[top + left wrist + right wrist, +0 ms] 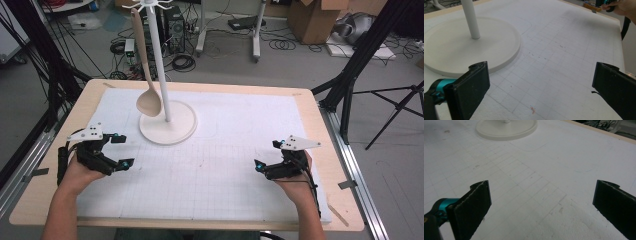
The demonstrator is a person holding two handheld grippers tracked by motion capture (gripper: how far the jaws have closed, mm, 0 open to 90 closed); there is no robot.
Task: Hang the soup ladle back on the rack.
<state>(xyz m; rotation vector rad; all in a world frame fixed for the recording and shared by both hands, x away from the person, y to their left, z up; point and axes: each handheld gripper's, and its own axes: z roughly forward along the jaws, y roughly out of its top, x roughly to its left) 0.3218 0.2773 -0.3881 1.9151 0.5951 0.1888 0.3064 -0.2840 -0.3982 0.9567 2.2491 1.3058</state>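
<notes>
You had both grippers resting wide open and empty, the left gripper [119, 150] near the table's left edge and the right gripper [267, 155] toward its right edge, so by my reading the spoon [143, 65] was already hung. That pale, long-handled spoon dangled from the white stand [167, 122] near the table's far edge, bowl just above the base; your next move called only for withdrawing

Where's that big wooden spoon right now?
In the high view the spoon hangs from the top of the white stand at the table's far left, its bowl just above the stand's round base, beyond the left gripper.
</notes>
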